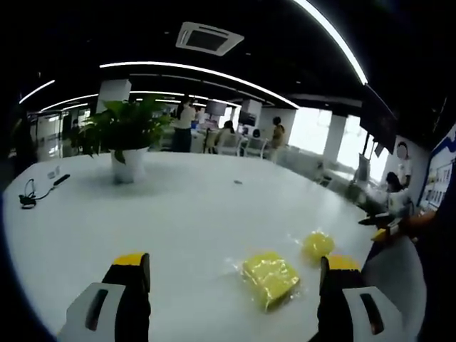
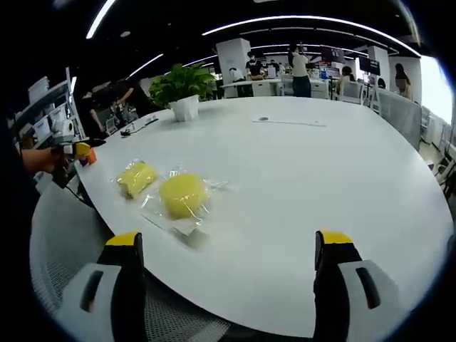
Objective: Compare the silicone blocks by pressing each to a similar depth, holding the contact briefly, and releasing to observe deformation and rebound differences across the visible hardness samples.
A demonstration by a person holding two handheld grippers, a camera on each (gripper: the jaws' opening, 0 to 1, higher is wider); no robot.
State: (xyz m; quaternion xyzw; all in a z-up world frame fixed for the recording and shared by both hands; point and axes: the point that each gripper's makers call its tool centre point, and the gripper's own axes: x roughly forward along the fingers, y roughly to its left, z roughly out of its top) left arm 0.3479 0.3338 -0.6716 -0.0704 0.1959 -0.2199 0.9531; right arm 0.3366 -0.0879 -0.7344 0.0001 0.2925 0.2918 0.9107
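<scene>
Two yellow silicone blocks in clear wrap lie on the white table (image 1: 185,214). The squarish block (image 1: 269,278) lies just ahead of my left gripper (image 1: 235,267), between its wide-open jaws and not touched. The rounder block (image 1: 317,244) lies beyond it. In the right gripper view the rounder block (image 2: 183,194) is the nearer one, ahead and left of my right gripper (image 2: 231,242), which is open and holds nothing. The squarish block (image 2: 135,178) lies further left. The left gripper (image 2: 82,151) shows at the table's left edge, and the right gripper (image 1: 381,228) at the far right.
A potted plant (image 1: 128,160) (image 2: 184,100) stands on the table's far side, with a black cable (image 1: 35,194) near it. A flat sheet (image 2: 288,122) lies mid-table. A mesh chair (image 2: 64,235) sits at the table edge. People work at desks behind.
</scene>
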